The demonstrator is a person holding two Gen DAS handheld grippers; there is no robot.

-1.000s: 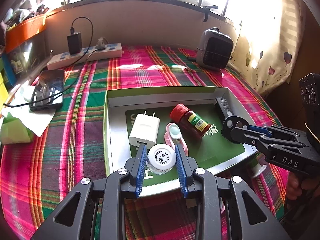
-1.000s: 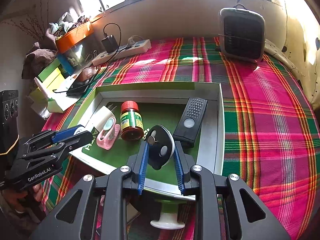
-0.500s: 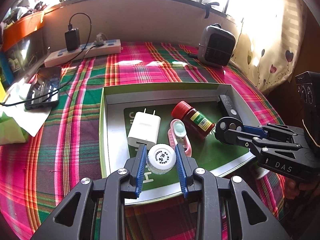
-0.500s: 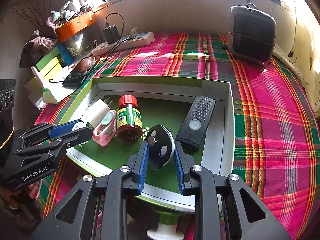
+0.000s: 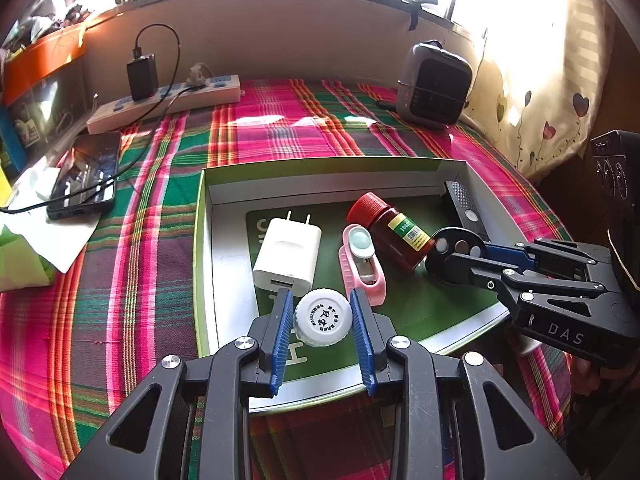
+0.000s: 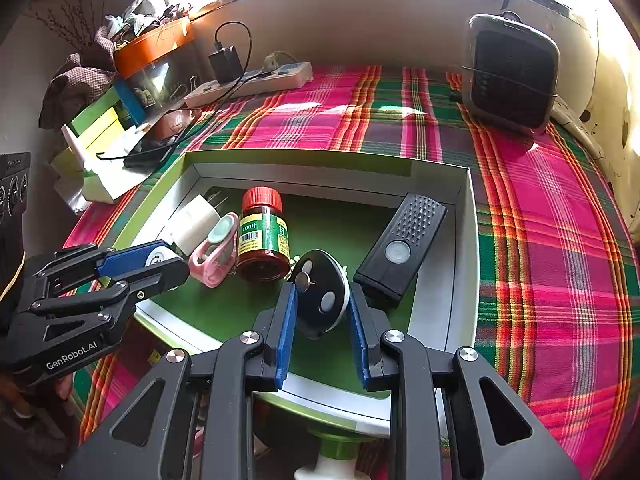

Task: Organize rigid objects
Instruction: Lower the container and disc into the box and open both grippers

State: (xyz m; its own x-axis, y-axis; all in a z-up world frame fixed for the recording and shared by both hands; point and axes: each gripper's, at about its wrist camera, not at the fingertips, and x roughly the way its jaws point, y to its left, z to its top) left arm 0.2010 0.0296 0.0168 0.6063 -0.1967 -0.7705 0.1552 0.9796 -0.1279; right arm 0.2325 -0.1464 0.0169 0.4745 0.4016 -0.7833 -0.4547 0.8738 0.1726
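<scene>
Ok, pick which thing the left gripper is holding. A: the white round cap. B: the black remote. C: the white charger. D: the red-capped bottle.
A: the left gripper has its blue pads on either side of the white round cap, over the tray.

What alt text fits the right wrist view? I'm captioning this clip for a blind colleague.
The right gripper grips a black oval device over a green-lined tray holding a red-capped bottle, black remote, pink clip and white charger. The left gripper holds a white cap at left.
</scene>
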